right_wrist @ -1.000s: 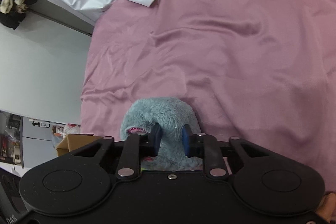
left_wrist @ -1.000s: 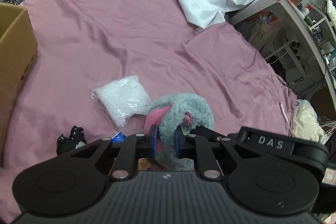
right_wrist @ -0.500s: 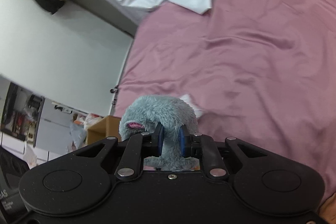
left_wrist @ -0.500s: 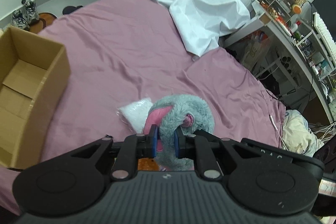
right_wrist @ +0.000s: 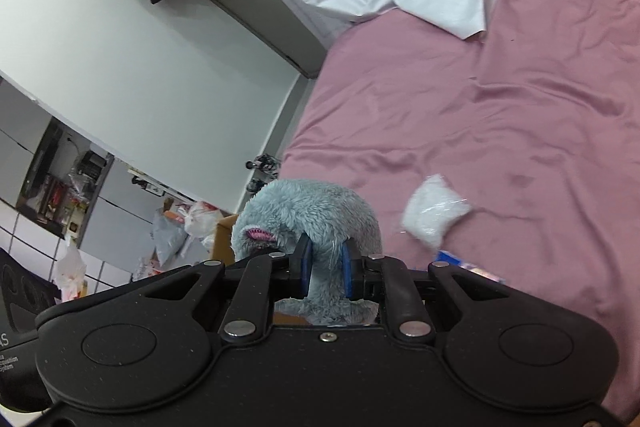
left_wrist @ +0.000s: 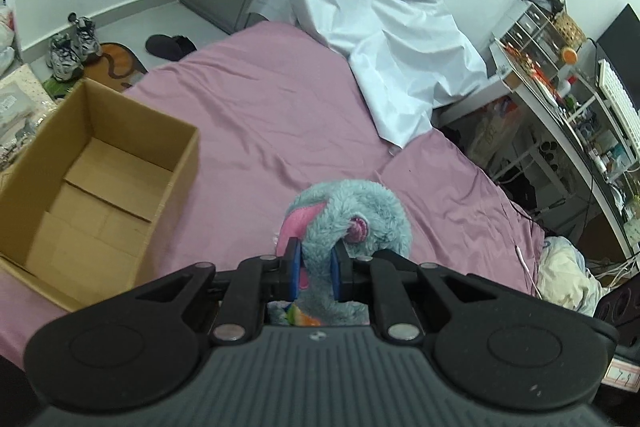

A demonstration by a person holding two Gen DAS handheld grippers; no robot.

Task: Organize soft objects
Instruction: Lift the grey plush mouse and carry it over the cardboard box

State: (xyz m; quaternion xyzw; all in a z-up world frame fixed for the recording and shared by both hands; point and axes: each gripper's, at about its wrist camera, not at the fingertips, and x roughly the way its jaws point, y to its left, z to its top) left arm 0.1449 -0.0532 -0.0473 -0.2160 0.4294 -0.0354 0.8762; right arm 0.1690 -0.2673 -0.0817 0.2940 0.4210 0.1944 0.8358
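Plush toy: grey-blue and furry with pink patches, it hung above the pink bed sheet, gripped from two sides
Left gripper: blue pads were clamped on a narrow fold of the fur
Right gripper: pads were pinched shut on another tuft of the same toy
Handling: probably light, soft and squashy; the pile compressed between the pads, so a deep pinch on a thick fold seemed safer than loose fur
Cardboard box: open and empty, at 9 o'clock from the toy in the left view, a likely destination
White plastic bag: lay on the sheet at 3 o'clock from the toy in the right view
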